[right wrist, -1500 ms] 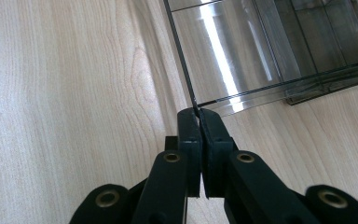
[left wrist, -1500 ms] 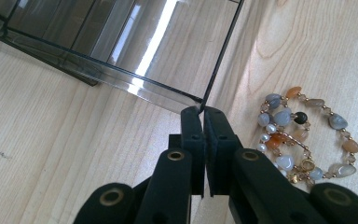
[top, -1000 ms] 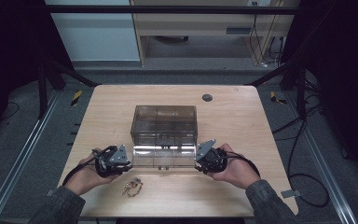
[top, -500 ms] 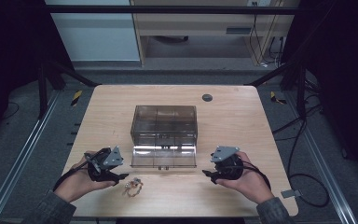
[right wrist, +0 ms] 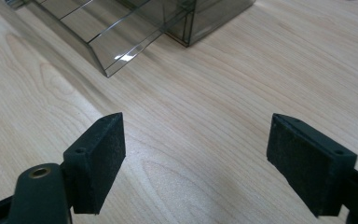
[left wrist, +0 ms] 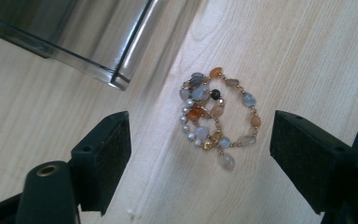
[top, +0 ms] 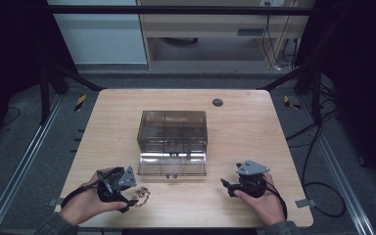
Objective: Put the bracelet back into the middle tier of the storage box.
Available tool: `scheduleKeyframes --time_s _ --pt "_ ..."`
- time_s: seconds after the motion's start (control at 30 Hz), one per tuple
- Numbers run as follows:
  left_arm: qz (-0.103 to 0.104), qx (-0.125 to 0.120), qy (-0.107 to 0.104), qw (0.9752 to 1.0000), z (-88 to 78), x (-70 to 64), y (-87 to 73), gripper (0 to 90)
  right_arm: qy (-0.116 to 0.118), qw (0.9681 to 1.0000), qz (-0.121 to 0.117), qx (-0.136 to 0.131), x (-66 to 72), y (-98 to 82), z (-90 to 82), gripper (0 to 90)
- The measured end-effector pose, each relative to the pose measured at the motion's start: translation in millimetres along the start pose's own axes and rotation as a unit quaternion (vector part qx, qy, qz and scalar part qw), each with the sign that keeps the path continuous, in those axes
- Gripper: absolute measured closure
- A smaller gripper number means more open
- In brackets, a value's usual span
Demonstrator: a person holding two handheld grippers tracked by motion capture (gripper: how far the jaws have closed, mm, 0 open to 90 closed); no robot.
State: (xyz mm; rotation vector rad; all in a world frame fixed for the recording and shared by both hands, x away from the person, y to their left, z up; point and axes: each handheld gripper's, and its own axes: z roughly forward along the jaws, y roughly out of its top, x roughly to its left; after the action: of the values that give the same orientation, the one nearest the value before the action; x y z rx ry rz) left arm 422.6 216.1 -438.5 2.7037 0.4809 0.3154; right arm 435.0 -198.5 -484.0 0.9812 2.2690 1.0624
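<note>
Both tongs have been drawn back from the smoky plastic box (top: 172,142), whose drawer stands pulled out, toward the near edge of the table (top: 254,127), their jaws just opened wide with nothing gripped. The left tongs (top: 127,188) are held over the bead bracelet (top: 142,197); its coloured stones are picked out in the left gripper view (left wrist: 216,114). Beneath the right tongs (top: 226,185), bare wood is seen.
</note>
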Motion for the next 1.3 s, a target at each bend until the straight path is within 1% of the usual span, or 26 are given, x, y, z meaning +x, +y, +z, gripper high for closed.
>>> scheduleKeyframes --time_s 0.03,0.17,0.3,0.47,0.57,0.73,0.77,0.9,0.93,1.03,1.17,1.27,1.3 --pt "0.000 0.002 -0.002 1.0000 3.0 -0.8 0.1 20.4 -0.001 1.0000 0.005 -0.001 -0.7 -0.7 0.0 19.7" --pt "-0.001 0.007 -0.014 0.9999 16.7 -3.6 0.2 19.2 -0.001 1.0000 0.007 0.005 -3.0 -3.6 1.5 19.4" --pt "0.000 0.020 -0.021 0.9996 29.6 -6.9 2.3 16.5 0.001 0.9999 0.012 0.010 -4.5 -5.4 3.3 19.3" --pt "-0.004 0.021 -0.024 0.9995 35.7 -7.1 5.0 16.2 0.001 0.9999 0.010 0.009 -3.4 -5.0 3.3 19.2" --pt "-0.010 0.019 -0.024 0.9995 36.9 -5.5 5.1 17.5 0.002 0.9999 0.012 0.010 -3.1 -5.1 3.8 19.1" --pt "-0.016 0.020 -0.026 0.9993 38.4 -3.9 5.2 23.9 0.001 0.9999 0.012 0.009 -3.5 -5.0 3.8 19.1" --pt "-0.016 0.020 -0.030 0.9992 38.9 -4.0 5.4 24.4 0.001 0.9999 0.013 0.009 -3.5 -5.1 3.8 19.1" --pt "-0.019 0.024 -0.029 0.9991 39.3 -4.2 6.0 30.1 0.001 0.9999 0.013 0.008 -4.0 -5.2 3.3 19.3" --pt "-0.021 0.023 -0.034 0.9989 39.4 -3.7 6.0 31.6 0.000 0.9999 0.013 0.007 -4.1 -5.1 3.3 19.3" --pt "-0.026 0.023 -0.038 0.9987 39.4 -2.5 5.9 34.7 0.000 0.9999 0.014 0.007 -4.3 -5.2 3.1 19.3" --pt "-0.031 0.024 -0.046 0.9982 38.8 -1.4 6.4 41.4 0.001 0.9999 0.015 0.008 -4.4 -5.2 3.2 19.2" --pt "-0.028 0.025 -0.053 0.9979 38.5 -1.0 6.9 46.7 0.000 0.9999 0.015 0.008 -4.3 -5.1 3.0 19.3" --pt "-0.030 0.026 -0.056 0.9977 38.3 -1.3 7.1 48.8 -0.001 0.9999 0.015 0.007 -4.2 -5.1 3.0 19.4"
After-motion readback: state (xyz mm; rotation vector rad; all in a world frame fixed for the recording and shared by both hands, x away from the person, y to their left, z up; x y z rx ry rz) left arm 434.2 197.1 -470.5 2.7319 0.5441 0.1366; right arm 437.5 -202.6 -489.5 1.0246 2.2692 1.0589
